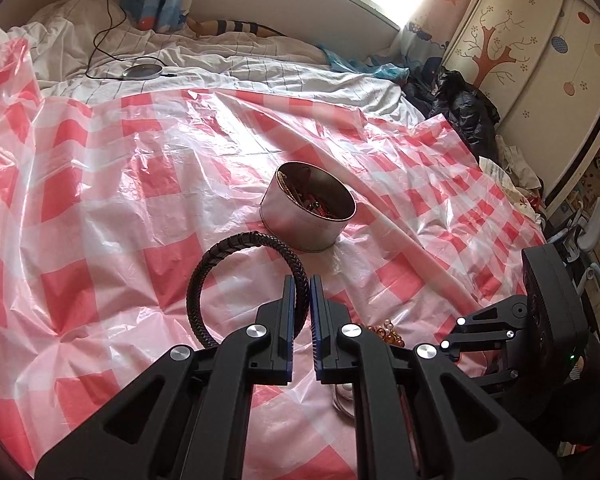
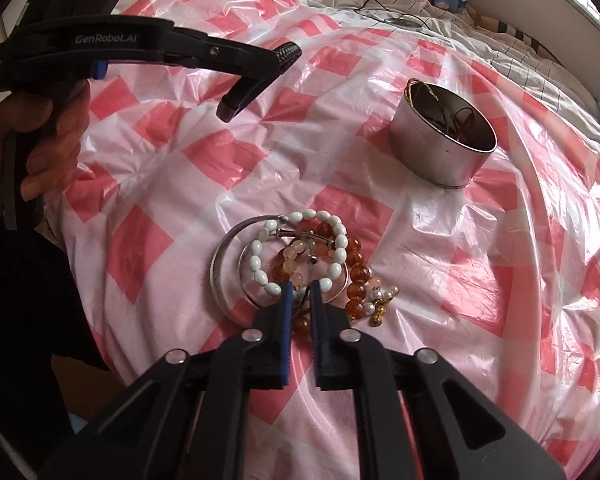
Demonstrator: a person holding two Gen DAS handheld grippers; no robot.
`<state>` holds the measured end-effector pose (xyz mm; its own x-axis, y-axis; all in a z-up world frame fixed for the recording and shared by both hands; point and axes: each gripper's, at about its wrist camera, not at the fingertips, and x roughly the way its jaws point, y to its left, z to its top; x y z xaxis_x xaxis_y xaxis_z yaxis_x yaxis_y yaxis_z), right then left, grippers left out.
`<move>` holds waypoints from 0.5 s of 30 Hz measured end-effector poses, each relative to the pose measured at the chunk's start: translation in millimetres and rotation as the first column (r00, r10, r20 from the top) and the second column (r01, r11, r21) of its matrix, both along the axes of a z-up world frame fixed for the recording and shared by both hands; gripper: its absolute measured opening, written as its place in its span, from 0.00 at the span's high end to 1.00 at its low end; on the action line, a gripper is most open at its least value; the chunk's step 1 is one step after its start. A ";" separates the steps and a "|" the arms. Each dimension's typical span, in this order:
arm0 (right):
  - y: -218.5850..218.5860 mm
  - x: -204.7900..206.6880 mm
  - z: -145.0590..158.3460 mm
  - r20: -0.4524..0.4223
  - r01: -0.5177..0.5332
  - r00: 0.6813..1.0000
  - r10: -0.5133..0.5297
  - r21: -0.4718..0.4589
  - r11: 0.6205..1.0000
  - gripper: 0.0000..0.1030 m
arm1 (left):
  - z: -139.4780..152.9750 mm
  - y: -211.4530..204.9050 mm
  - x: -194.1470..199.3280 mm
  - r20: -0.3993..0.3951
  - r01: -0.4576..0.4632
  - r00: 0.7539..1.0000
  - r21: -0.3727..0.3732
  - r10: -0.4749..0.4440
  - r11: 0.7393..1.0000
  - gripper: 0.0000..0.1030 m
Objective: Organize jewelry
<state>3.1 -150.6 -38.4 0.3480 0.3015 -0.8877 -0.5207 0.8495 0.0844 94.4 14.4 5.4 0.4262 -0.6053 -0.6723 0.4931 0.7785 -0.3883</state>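
L gripper (image 1: 299, 292) jaws nearly shut, pinching black braided bracelet (image 1: 228, 276); ring stands on edge at frame centre, looping up-left. Step: carrying it to metal tin (image 1: 312, 210), next lift over rim, release. R gripper (image 2: 302, 292) jaws narrow over bead pile (image 2: 300, 260), prob. holding nothing.

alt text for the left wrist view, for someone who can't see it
The left gripper pinches a black braided bracelet above a pink-checked plastic sheet. Just beyond stands an open round metal tin already holding jewelry, with the right gripper at the right edge.
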 end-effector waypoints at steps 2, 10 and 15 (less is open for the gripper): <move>-2.7 0.3 1.4 0.006 0.008 1.000 -0.008 0.012 1.000 0.95 | 0.4 0.8 0.0 0.000 -0.001 1.000 -0.002 0.001 1.000 0.94; -22.3 8.6 23.6 0.021 0.064 0.998 -0.067 0.137 0.989 0.98 | 3.9 1.8 1.9 -0.001 -0.011 1.000 -0.003 0.011 1.000 0.93; -26.1 13.2 27.2 0.005 0.060 0.998 -0.062 0.148 0.987 0.98 | 3.0 0.6 2.9 -0.002 -0.009 1.000 -0.004 0.009 1.000 0.93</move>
